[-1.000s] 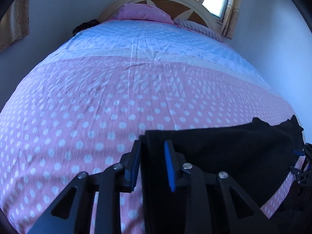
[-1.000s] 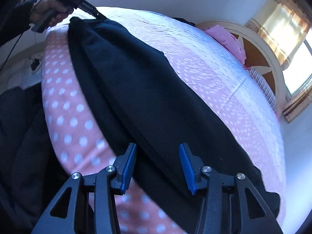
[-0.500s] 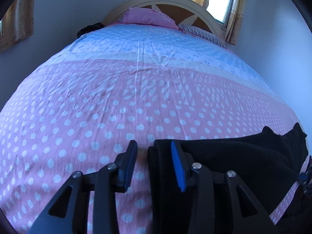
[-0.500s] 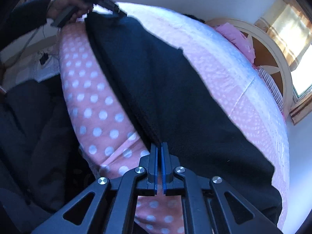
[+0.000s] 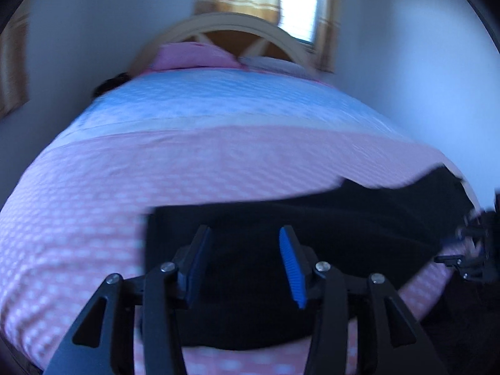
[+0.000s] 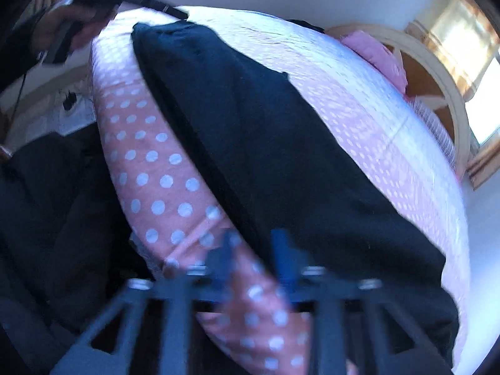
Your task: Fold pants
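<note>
Black pants (image 5: 328, 228) lie folded lengthwise in a long strip along the near edge of the pink dotted bed (image 5: 187, 172). My left gripper (image 5: 245, 259) hovers open over one end of the strip, with black cloth showing between its blue pads. In the right wrist view the same pants (image 6: 265, 143) run away toward the left gripper (image 6: 150, 3), which a hand (image 6: 72, 28) holds just above the far end. My right gripper (image 6: 254, 253) is blurred and open at the near end. Dotted sheet shows between its fingers, and the pants' edge lies beside the right pad.
The bed's near edge (image 6: 150, 168) drops to dark clothing and the floor on the left. A pink pillow (image 5: 190, 56), a curved headboard (image 5: 237, 28) and a curtained window (image 5: 300, 6) stand at the far end. Most of the bed surface beyond the pants is bare sheet.
My right gripper closed on the pants' edge half a second ago and has now opened. My left gripper stayed open and shifted from the strip's end edge to over the cloth.
</note>
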Motion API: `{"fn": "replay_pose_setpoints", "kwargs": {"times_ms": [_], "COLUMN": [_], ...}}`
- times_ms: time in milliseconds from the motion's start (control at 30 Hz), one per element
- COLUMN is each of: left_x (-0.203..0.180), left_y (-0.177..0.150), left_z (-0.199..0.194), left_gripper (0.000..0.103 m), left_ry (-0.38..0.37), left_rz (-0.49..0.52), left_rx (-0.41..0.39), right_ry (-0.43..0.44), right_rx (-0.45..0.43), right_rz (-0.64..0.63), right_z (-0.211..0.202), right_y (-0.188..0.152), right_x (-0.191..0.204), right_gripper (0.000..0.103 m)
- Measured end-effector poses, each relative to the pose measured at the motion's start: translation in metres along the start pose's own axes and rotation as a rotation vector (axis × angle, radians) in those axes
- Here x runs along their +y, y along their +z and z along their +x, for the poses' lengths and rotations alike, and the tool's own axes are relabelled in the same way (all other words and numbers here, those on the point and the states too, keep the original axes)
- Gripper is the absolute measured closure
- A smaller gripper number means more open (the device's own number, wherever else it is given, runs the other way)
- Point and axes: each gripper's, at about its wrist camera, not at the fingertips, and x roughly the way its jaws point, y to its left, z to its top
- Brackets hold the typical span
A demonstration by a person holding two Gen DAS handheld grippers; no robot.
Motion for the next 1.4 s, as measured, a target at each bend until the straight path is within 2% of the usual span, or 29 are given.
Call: {"fn": "replay_pose_setpoints", "kwargs": {"times_ms": [33,67,133,233,333,433,533,600,700,933,1000,1033,1100,1200,1233,1333,1400], "left_x": [-0.014,-0.031,-0.067,-0.115,-0.171,-0.222,-0.267,-0.289,-0.315,-0.344,-0.347,-0.346,-0.345,-0.339,-0.337,-0.329,-0.322], "left_y": [0.000,0.002,0.006,0.012,0.016,0.013,0.007,0.007,0.005,0.003,0.001,0.002,0.007,0.013,0.014,0.021,0.029], "left_z": [0.002,0.005,0.014,0.021,0.029,0.042,0.054,0.060,0.066,0.087,0.094,0.094,0.096,0.097,0.097,0.096,0.093], "left_gripper": [0.055,0.055,0.055,0.055,0.057,0.067,0.068,0.068,0.068,0.068,0.078,0.078,0.086,0.093,0.093,0.096,0.097], "left_ry": [-0.031,-0.074,-0.114,-0.200,-0.291,-0.382,-0.426,-0.445,-0.467,-0.454,-0.424,-0.424,-0.432,-0.434,-0.436,-0.433,-0.432], "left_rz": [0.025,0.059,0.124,0.210,0.291,0.365,0.448,0.477,0.511,0.568,0.584,0.582,0.560,0.535,0.528,0.484,0.452], "left_rx": [0.011,0.020,0.036,0.037,0.034,0.070,0.098,0.113,0.123,0.180,0.192,0.189,0.196,0.207,0.215,0.203,0.182], "right_ry": [-0.003,-0.010,-0.022,-0.042,-0.082,-0.121,-0.168,-0.162,-0.142,-0.124,-0.117,-0.105,-0.123,-0.140,-0.138,-0.158,-0.171], "right_rx": [-0.011,-0.026,-0.037,-0.056,-0.084,-0.129,-0.172,-0.208,-0.248,-0.287,-0.281,-0.277,-0.254,-0.217,-0.208,-0.212,-0.252], "right_rz": [0.018,0.051,0.134,0.336,0.619,0.891,1.107,1.232,1.351,1.474,1.480,1.481,1.492,1.493,1.490,1.460,1.428], "right_z": [-0.003,-0.012,-0.027,-0.051,-0.075,-0.093,-0.103,-0.103,-0.098,-0.088,-0.083,-0.079,-0.071,-0.061,-0.058,-0.058,-0.068], "right_y": [-0.001,-0.008,-0.024,-0.061,-0.112,-0.166,-0.214,-0.242,-0.267,-0.300,-0.300,-0.300,-0.303,-0.304,-0.303,-0.295,-0.285], "right_x": [-0.008,-0.018,-0.042,-0.092,-0.156,-0.210,-0.253,-0.276,-0.300,-0.339,-0.345,-0.349,-0.357,-0.364,-0.367,-0.374,-0.379], "right_gripper": [0.048,0.048,0.048,0.048,0.048,0.048,0.048,0.048,0.048,0.048,0.048,0.048,0.055,0.081,0.093,0.097,0.097]}}
